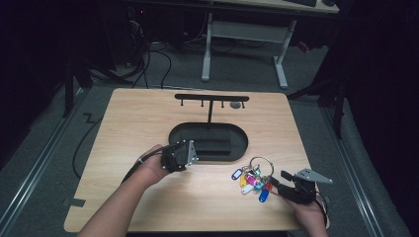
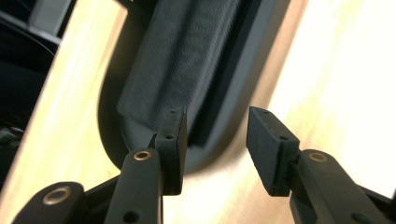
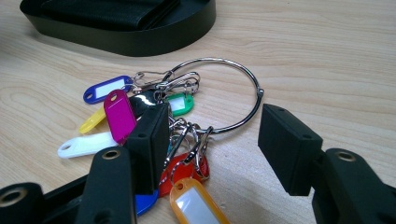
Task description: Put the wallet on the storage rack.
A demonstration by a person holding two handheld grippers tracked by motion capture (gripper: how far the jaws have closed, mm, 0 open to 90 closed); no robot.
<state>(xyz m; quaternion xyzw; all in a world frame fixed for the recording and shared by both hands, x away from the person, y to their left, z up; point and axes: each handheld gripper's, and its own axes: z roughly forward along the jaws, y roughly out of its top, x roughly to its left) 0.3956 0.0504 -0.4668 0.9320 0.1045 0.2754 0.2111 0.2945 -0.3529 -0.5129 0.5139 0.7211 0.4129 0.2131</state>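
The key ring (image 1: pixel 261 165) lies flat on the wooden table (image 1: pixel 148 113), right of centre and near the front edge, just beside the right end of the oval black tray (image 1: pixel 178 134). The large steel loop sits at the far end of the bunch; the tags (image 1: pixel 251 181) fan out from it toward the person and to the left, so the long axis runs roughly from far to near. In the right gripper view the tags are blue, magenta, yellow, white, green, red and orange, joined to the loop (image 3: pixel 243 81) by small metal clips.

The right gripper (image 1: pixel 276 181) rests just right of the bunch, its 2 jaws apart and holding nothing; in its own view the left jaw stands over the tags and the right jaw over bare wood. The left gripper (image 1: pixel 173 154) is at the near left rim of the tray, jaws likewise apart and empty, with the tray's dark insert (image 2: pixel 177 60) ahead of them.

A black rack (image 1: pixel 211 98) with small pegs stands behind the tray. Bare tabletop lies in front of the bunch and between the 2 hands; the table's right edge is near the right gripper.
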